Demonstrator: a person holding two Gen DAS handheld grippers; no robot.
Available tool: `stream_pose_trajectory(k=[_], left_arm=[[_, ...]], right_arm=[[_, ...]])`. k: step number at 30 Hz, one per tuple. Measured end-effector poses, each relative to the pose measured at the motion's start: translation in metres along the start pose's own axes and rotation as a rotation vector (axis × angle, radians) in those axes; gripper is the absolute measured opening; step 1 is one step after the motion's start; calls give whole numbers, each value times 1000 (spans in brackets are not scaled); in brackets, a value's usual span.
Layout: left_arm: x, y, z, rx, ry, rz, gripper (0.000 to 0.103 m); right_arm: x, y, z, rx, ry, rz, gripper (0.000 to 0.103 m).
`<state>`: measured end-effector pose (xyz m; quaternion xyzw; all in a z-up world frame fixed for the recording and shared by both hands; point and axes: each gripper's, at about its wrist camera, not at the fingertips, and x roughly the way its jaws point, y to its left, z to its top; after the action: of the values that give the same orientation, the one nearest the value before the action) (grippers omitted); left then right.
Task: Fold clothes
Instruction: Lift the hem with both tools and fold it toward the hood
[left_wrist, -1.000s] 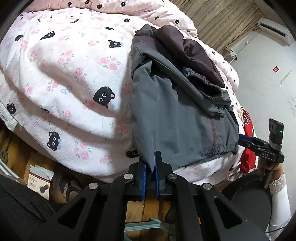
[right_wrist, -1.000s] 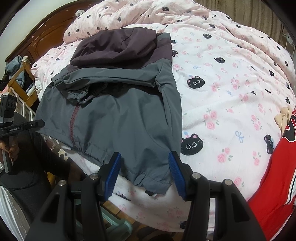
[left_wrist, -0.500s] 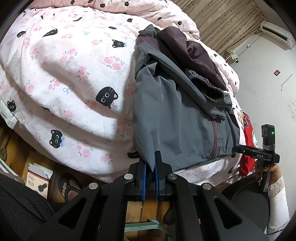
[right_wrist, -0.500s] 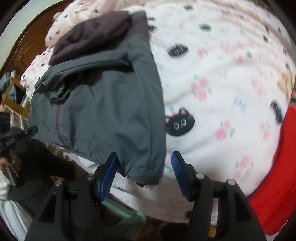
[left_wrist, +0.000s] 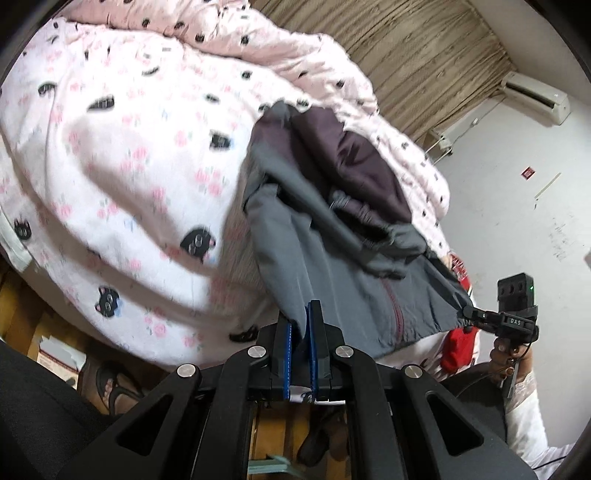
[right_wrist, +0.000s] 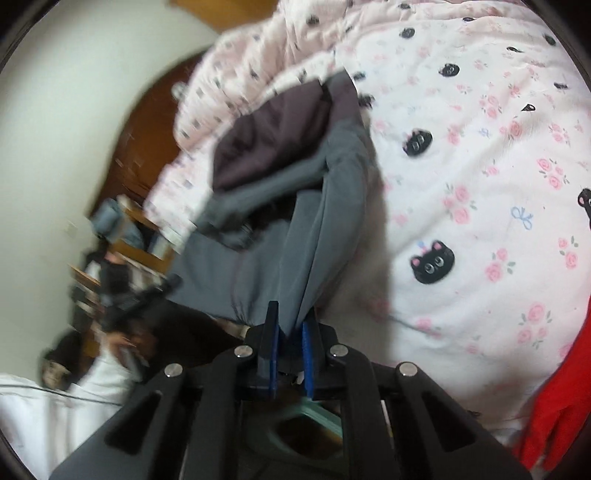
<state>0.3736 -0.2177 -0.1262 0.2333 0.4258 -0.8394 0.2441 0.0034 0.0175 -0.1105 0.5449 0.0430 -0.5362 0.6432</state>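
Only readable text: "DAS" in white letters on the black body of the right gripper (left_wrist: 515, 322), at the right edge of the left wrist frame. Small red sign (left_wrist: 528, 172) on the wall at upper right is too small to read. Right wrist frame: nothing legible.

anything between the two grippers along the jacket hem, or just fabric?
Just fabric. In the left wrist view the grey jacket hem, with its red zipper seam, spans from the left gripper to the right gripper; nothing else lies between.
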Motion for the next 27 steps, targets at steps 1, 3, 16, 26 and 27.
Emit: stream_pose_trajectory(k=[1, 3, 16, 26, 27], left_arm=[[-3, -1, 4, 4, -9, -1, 6], [-7, -2, 12, 8, -24, -3, 6], [-7, -15, 35, 39, -38, 29, 6], [-5, -16, 97, -16, -55, 33, 6], [-2, -13, 105, -35, -50, 36, 6]], right_arm=[[-5, -2, 2, 14, -19, 32, 11], [-14, -5, 7, 41, -55, 93, 11], [-24, -2, 22, 37, -105, 118, 11], [-36, -1, 69, 132, -168, 212, 10], [-35, -3, 79, 163, -176, 220, 10]])
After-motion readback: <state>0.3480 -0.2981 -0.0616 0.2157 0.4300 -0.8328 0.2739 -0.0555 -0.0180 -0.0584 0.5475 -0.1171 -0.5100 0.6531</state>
